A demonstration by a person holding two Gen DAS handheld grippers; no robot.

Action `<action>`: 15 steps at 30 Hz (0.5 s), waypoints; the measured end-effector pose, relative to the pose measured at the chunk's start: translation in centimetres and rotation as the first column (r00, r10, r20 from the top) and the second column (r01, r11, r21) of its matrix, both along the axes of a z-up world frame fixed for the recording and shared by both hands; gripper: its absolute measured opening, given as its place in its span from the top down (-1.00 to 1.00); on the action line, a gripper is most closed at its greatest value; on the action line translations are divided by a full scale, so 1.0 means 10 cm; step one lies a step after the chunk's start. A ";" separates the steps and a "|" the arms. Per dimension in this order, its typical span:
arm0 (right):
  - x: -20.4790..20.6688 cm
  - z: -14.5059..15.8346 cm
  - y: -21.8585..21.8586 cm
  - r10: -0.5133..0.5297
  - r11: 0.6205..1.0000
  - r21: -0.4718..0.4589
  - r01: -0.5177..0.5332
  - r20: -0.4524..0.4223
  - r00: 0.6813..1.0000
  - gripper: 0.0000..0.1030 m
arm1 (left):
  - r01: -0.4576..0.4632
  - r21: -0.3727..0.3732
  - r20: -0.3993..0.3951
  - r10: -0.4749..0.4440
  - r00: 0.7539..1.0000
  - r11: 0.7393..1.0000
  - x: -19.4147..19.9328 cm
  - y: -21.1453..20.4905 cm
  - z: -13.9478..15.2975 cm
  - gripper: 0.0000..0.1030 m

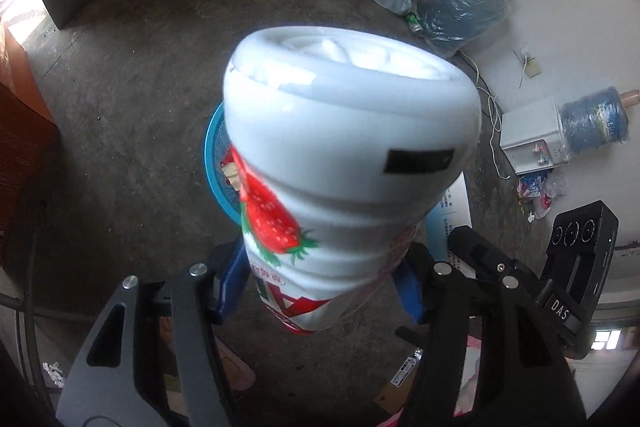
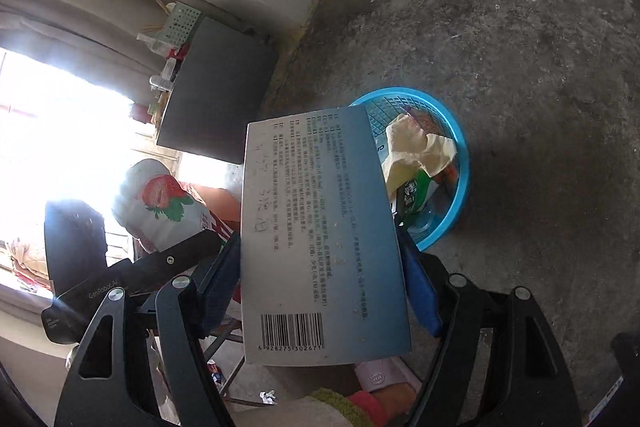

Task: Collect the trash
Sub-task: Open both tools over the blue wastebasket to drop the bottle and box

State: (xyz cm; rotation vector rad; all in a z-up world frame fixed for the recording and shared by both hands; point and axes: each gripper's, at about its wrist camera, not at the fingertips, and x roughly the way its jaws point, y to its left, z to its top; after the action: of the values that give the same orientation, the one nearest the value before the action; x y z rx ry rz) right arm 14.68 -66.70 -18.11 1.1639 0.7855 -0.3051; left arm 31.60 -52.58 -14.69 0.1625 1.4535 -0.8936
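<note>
Above the blue basket [image 2: 460,155], each tool is clamped: left on the upright strawberry bottle [image 1: 344,163], right on the lengthwise box [image 2: 320,239].

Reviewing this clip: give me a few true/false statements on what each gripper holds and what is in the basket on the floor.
1. The left gripper is shut on a white strawberry-print bottle. True.
2. The right gripper is open and holds nothing. False: it is shut on a flat blue box with a barcode.
3. The blue basket sits on the concrete floor. True.
4. The basket holds no trash at all. False: crumpled yellowish paper and a green wrapper lie in it.
5. The strawberry-print bottle lies inside the basket. False: it is held up in the left gripper, above the basket in the left wrist view.
</note>
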 end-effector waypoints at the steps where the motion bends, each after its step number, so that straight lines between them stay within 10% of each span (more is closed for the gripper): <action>1: 0.13 -0.16 -0.12 -0.004 0.999 0.041 0.004 0.011 1.000 -0.48 | -0.022 0.017 -0.014 0.022 1.000 1.000 0.09 -0.09 -0.14 -0.17; 7: 0.55 -1.09 -0.43 -0.065 0.980 0.178 0.089 -0.138 0.988 -0.66 | -0.108 0.093 -0.020 0.110 0.994 0.990 0.45 -0.29 -0.69 -0.55; 15: 0.38 -1.21 -0.38 -0.083 0.985 0.135 0.104 -0.150 0.985 -0.66 | -0.118 0.025 -0.048 0.119 0.992 0.993 0.44 -0.01 -0.50 -0.55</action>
State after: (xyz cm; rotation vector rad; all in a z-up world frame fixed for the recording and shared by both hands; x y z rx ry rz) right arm 18.48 -70.54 -30.17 1.3272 0.8911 -0.4201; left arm 36.01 -52.66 -19.69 0.0700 1.5037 -0.7902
